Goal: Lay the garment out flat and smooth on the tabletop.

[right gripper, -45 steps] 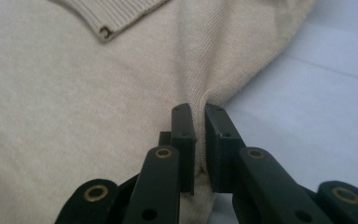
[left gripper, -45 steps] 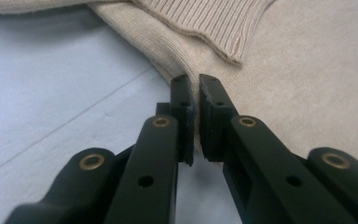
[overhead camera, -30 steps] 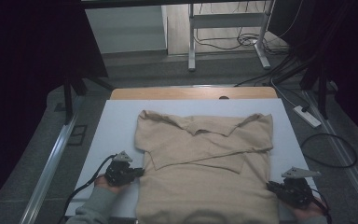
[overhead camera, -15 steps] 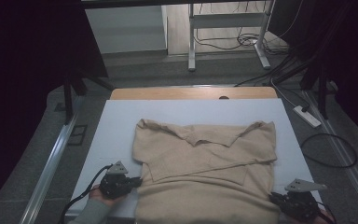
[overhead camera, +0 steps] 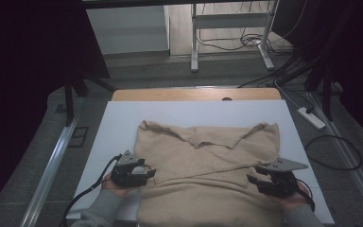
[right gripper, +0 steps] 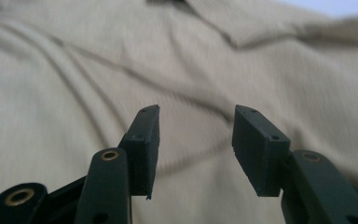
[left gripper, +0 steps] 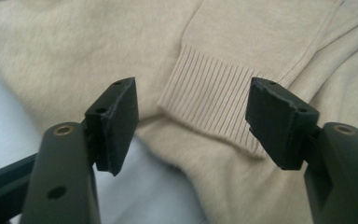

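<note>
A beige knit sweater (overhead camera: 208, 165) lies flat on the white table top (overhead camera: 123, 123), collar at the far side, hem over the near edge. My left gripper (overhead camera: 150, 173) sits at the sweater's left edge, jaws just opened. In the left gripper view its jaws (left gripper: 193, 88) stand apart with nothing pinched; the ribbed sleeve cuff (left gripper: 214, 102) lies on the table just beyond them. My right gripper (overhead camera: 254, 176) hovers over the sweater's right side, jaws also just opened. In the right gripper view its jaws (right gripper: 198, 112) are empty above wrinkled fabric (right gripper: 74, 93).
A wooden strip (overhead camera: 170, 94) borders the table's far edge. Metal rails (overhead camera: 52, 165) run along both sides. On the floor at right lie a power strip (overhead camera: 312, 118) and a looped cable (overhead camera: 335, 151). Desk legs (overhead camera: 194, 42) stand farther back.
Both grippers were shut on the sweater's sides and dragged it toward the near edge. Now both have let go with jaws open. The right gripper has moved inward over the sweater.
</note>
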A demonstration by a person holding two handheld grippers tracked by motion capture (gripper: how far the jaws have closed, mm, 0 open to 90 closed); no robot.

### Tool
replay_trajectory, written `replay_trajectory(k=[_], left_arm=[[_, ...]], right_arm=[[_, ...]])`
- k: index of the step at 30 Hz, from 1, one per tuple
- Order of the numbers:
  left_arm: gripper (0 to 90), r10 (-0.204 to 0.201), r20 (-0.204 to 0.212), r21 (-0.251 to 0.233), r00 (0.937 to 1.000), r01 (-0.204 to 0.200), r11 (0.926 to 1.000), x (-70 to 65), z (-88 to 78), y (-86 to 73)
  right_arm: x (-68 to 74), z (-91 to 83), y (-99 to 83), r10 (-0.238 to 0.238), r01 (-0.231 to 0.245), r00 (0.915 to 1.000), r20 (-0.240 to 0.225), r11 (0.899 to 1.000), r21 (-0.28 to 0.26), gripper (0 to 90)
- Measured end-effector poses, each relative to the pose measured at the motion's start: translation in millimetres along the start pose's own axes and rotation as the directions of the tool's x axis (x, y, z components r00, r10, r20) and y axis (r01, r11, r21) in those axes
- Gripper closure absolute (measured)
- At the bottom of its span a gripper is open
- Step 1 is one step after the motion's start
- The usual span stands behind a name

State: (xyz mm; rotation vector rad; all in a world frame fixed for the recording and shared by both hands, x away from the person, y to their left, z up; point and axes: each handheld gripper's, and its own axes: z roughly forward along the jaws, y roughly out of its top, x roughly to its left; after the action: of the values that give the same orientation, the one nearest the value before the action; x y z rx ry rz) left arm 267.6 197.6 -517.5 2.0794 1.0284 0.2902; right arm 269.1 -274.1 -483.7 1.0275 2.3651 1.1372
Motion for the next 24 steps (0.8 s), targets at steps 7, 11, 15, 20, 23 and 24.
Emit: replay_trajectory(k=[7, 11, 15, 20, 23, 24], left_arm=[[30.0, 0.016, 0.008, -0.005, 0.9998, -0.016, 0.9999, -3.4, -1.4, -1.5], [28.0, 0.025, 0.011, 0.008, 0.9996, -0.025, 0.9997, -4.2, -0.4, -2.3], [27.6, 0.023, 0.015, 0.004, 0.9996, -0.023, 0.9997, -5.3, -0.9, -2.8], [27.1, 0.026, 0.026, 0.018, 0.9993, -0.026, 0.9995, -5.6, 0.9, -3.3], [27.7, 0.028, 0.028, 0.015, 0.9992, -0.028, 0.9995, -5.6, 0.1, -3.2], [27.7, 0.027, 0.030, 0.012, 0.9992, -0.027, 0.9996, -5.6, -0.6, -3.0]], right_arm=[[3.0, 31.3, 31.8, -0.039, 0.039, 0.9987, -0.033, 0.999, 0.003, 50.2], [2.0, 53.0, 44.4, -0.056, 0.058, 0.9978, -0.036, 0.998, 0.034, 47.1], [-7.2, 71.9, 54.6, -0.054, 0.054, 0.9985, -0.009, 0.996, 0.065, 45.2], [-30.7, 84.1, 59.4, -0.024, 0.019, 0.9987, 0.044, 0.994, 0.109, 47.7], [-36.6, 93.7, 59.8, -0.027, 0.015, 0.9968, 0.076, 0.987, 0.161, 47.8], [-37.8, 96.5, 59.6, -0.020, 0.006, 0.9967, 0.079, 0.985, 0.171, 47.7]])
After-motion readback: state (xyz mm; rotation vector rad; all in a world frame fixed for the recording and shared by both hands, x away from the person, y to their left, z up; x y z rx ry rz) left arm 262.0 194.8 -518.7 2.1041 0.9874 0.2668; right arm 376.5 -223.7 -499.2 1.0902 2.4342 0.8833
